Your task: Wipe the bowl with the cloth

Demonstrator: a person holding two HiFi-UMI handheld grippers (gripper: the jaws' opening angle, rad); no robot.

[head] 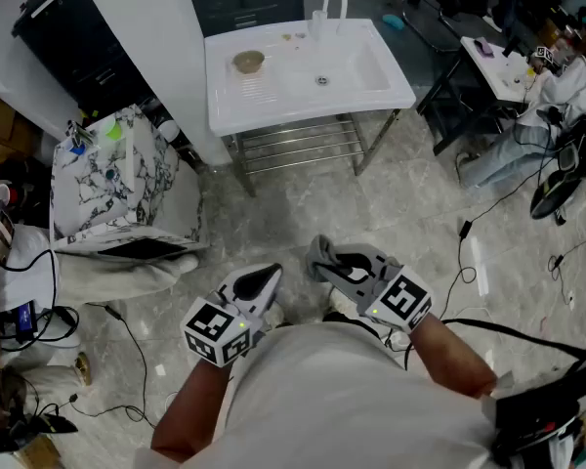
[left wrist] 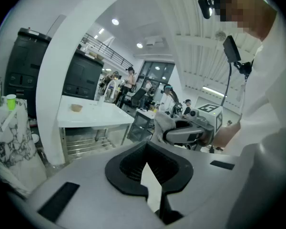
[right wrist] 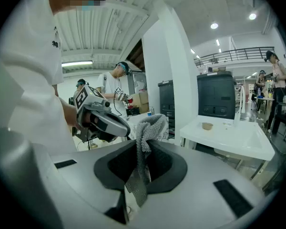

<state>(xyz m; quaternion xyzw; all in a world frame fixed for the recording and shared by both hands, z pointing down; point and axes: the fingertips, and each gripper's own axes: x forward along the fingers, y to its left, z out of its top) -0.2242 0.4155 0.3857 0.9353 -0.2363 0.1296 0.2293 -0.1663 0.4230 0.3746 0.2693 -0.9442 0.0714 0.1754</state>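
right hand-held gripper (head: 334,265) pinches the cloth (right wrist: 148,127), left hand-held gripper (head: 266,281) is closed on nothing. bowl (head: 248,62) sits at 12 o'clock on the bench (head: 376,78), well apart; best step close before wiping.

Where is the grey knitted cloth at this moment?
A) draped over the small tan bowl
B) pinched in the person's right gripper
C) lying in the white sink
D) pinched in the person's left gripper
B: the right gripper view shows the grey knitted cloth clamped between the jaws of the right gripper, while the small tan bowl sits bare on the white sink unit across the floor.
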